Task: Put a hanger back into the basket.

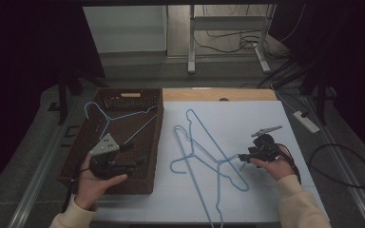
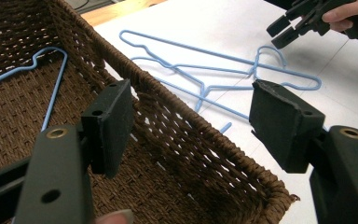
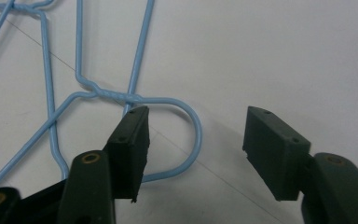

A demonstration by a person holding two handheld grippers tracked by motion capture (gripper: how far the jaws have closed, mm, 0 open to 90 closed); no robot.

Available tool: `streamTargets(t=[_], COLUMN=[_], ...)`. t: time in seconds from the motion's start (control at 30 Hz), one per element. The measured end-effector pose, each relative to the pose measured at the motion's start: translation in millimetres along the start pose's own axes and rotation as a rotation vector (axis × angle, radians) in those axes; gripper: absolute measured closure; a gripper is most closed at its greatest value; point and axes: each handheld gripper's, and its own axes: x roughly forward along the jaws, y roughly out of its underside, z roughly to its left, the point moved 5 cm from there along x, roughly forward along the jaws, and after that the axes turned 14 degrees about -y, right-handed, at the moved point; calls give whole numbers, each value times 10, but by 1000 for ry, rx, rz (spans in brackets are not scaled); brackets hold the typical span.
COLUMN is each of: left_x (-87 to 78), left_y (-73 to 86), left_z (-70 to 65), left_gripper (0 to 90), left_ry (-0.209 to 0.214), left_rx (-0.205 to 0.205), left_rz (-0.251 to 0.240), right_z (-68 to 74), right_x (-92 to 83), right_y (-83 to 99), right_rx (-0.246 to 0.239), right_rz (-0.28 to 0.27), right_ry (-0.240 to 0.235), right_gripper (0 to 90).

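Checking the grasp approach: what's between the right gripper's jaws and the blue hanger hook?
Nothing. In the right gripper view the right gripper stands open with the hook of a blue hanger already between its jaws, and bare white tabletop around it.

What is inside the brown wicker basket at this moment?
One light-blue wire hanger lies in the wicker basket, its hook toward the far left corner. The left tongs hang open above the basket's near end and cover part of its floor there.
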Motion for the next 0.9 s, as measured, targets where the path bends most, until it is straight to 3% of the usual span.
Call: streamTargets(t=[0.27,0.5,0.7,0.8,0.9], left_x=[1,2,0,-2,-2], left_y=[1,3,3,2,1], left_z=[-3,-1,0,1,3], left_gripper=[315,315,315,314,315], left_ry=[0,-1,-3,-4,-5], left_rx=[2,6,6,5,4], left_rz=[0,1,0,-1,-1], right_z=[-28,-44,-44,-56,-60], right_x=[72,141,157,148,101], right_y=[-58,-102,-93,-73,-64], right_rx=[24,17,32,53,111], right_rz=[66,140,182,196,184], right_ry=[-49,-48,-61,-71,-109], right_gripper=[561,634,757,834,858])
